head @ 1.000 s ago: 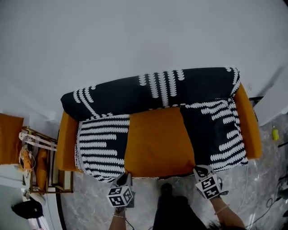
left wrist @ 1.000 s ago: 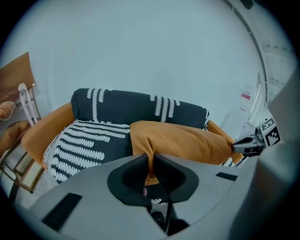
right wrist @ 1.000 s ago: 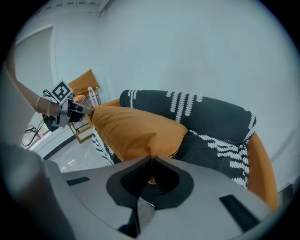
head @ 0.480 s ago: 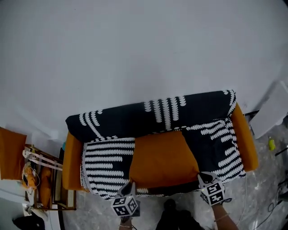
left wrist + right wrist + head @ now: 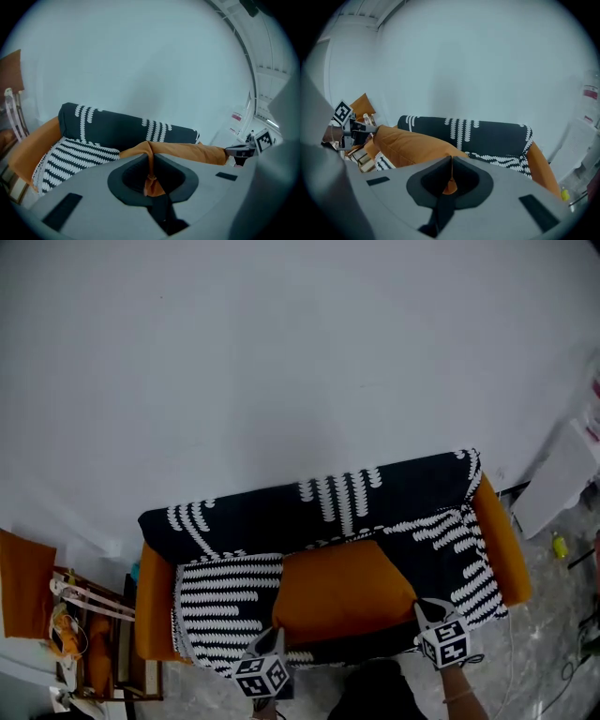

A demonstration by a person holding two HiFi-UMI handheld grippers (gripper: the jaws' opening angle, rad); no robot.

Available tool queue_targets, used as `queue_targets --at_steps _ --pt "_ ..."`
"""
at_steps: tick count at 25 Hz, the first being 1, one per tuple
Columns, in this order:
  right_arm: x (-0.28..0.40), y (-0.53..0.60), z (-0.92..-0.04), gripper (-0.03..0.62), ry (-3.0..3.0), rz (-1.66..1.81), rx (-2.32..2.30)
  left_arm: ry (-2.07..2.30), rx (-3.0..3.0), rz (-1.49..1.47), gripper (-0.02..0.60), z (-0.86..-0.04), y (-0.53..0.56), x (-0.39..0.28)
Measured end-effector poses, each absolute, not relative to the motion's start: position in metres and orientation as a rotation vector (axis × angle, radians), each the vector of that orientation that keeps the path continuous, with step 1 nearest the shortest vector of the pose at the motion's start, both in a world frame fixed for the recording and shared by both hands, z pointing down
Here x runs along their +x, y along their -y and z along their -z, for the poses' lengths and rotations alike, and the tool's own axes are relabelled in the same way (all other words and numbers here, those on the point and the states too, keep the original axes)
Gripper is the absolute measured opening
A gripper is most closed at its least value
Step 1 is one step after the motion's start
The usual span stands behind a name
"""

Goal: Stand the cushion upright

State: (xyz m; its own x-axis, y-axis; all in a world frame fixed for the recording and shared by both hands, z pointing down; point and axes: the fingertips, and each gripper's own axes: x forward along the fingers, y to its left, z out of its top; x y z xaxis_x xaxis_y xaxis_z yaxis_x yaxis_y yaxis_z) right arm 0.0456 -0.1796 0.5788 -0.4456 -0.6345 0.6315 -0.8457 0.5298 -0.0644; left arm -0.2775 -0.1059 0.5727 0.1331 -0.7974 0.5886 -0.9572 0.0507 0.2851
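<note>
While cushion sits mid-seat on sofa, front edge lifted, left hand-held gripper pinches its front-left corner and right hand-held gripper its front-right; both jaws closed on orange fabric. Black-and-white throw covers backrest and seat either side, touching cushion. Wooden rack beside sofa's left arm. Head view shows whole sofa; only gripper views show pinched fabric.

Left gripper jaws pinched shut on orange cushion edge, black-and-white throw draped over orange sofa beyond, right gripper met cushion's right end
</note>
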Motion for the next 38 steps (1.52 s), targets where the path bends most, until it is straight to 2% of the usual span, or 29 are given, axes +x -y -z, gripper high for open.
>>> queue_targets --at_steps 24,30,38 --pt "0.021 0.358 -0.506 0.018 2.438 -0.357 1.096 1.927 1.674 -0.284 0.069 -0.516 0.269 -0.307" --pt "0.014 0.399 -0.498 0.021 2.479 -0.329 1.077 1.984 1.629 -0.285 0.094 -0.506 0.302 -0.316" --pt "-0.004 0.440 -0.494 0.021 2.487 -0.325 1.097 1.975 1.648 -0.299 0.160 -0.500 0.339 -0.335"
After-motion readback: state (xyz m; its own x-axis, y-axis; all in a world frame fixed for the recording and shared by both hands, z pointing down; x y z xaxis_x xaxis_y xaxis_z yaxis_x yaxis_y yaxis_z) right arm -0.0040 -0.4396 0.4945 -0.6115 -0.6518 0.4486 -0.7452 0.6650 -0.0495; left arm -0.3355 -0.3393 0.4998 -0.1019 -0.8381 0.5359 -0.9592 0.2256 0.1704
